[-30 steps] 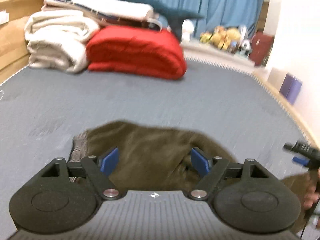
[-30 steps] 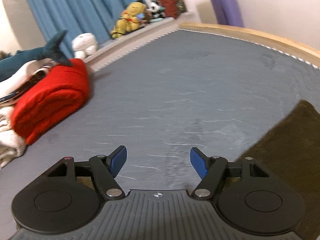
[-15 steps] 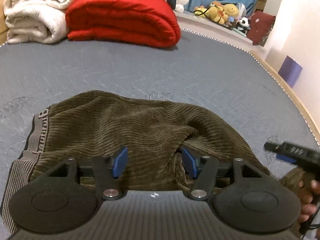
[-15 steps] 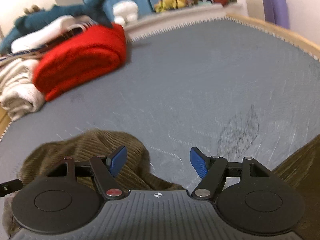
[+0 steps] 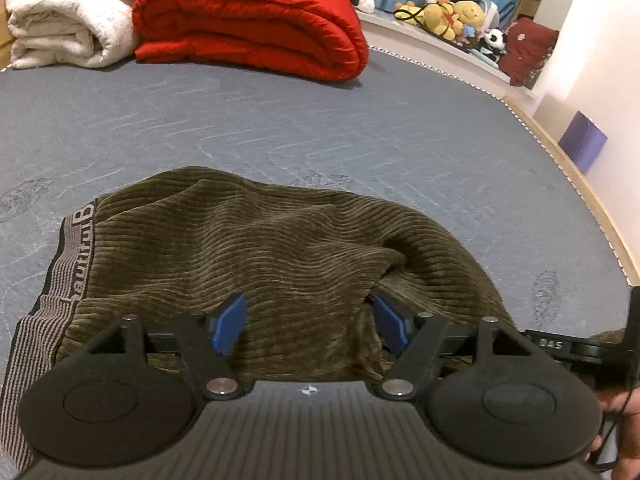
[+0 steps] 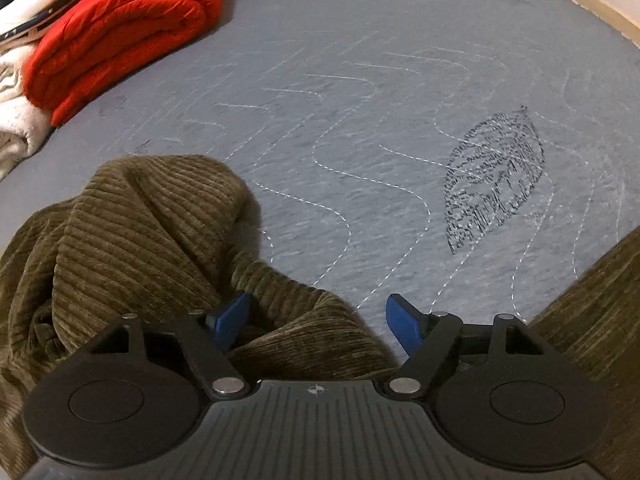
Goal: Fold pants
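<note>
Olive-brown corduroy pants lie bunched on the grey mattress, with the striped grey waistband at the left. My left gripper hovers low over the middle of the heap. Its jaws are opening, and a hump of fabric lies between the blue pads without being pinched. In the right wrist view the pants fill the lower left, and another part shows at the right edge. My right gripper is open, one pad over a fold, the other over bare mattress.
A folded red quilt and white blankets are stacked at the far end of the bed. Stuffed toys line a ledge behind. The wooden bed edge runs along the right, with a purple box beyond.
Both grippers came down and forward onto the pants. The left jaws narrowed, then widened again. The right view swung from bare mattress to the fold of fabric.
</note>
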The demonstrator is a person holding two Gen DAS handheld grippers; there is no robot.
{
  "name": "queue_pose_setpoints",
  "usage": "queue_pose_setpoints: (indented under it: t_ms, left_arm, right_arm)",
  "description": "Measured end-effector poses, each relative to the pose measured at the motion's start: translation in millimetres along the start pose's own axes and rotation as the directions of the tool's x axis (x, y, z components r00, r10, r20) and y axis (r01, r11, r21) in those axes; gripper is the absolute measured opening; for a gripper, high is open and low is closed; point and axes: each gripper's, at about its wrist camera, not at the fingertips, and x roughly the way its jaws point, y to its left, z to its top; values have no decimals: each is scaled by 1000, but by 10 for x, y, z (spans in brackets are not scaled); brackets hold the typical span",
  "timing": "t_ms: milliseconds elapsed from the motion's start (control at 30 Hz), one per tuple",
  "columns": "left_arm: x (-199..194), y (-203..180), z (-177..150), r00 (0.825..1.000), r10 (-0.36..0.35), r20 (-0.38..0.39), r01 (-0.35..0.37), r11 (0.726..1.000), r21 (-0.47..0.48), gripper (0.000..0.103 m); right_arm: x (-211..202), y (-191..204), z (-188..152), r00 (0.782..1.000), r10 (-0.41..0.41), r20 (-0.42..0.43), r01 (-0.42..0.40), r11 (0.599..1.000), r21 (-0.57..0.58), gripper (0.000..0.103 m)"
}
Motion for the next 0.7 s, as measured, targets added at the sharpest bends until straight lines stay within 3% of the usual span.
queue_pose_setpoints:
  t_ms: [233, 333, 367, 400, 533, 700]
  left_arm:
    - [-36, -43, -9, 1000, -6, 11, 6, 1000, 15, 77]
    - [-52, -69, -21, 1000, -3, 16, 3, 1000, 22, 77]
    - [-53, -69, -23, 1000, 1, 17, -1, 1000, 20, 77]
    - [-53, -65, -23, 1000, 4, 20, -4, 1000, 16, 77]
    - [-48, -43, -11, 1000, 14, 27, -14, 1000, 3, 77]
    - [-19, -37, 0, 999, 27, 25, -27, 1000, -6, 77]
  right_arm:
    - [-18, -24, 17, 999, 43, -8, -43, 999, 1, 62]
    - [-34, 10, 8, 999, 54, 10, -54, 998, -18, 36]
    - [-84, 13, 8, 998, 53, 28, -53, 999, -4, 18]
    - [-169, 1, -5, 996, 79, 44, -80, 997, 4, 14]
    - [-442, 172, -15, 973, 197, 117, -191, 980, -56, 11]
    - [-646, 528, -149, 944, 307, 125, -266, 927, -263, 10]
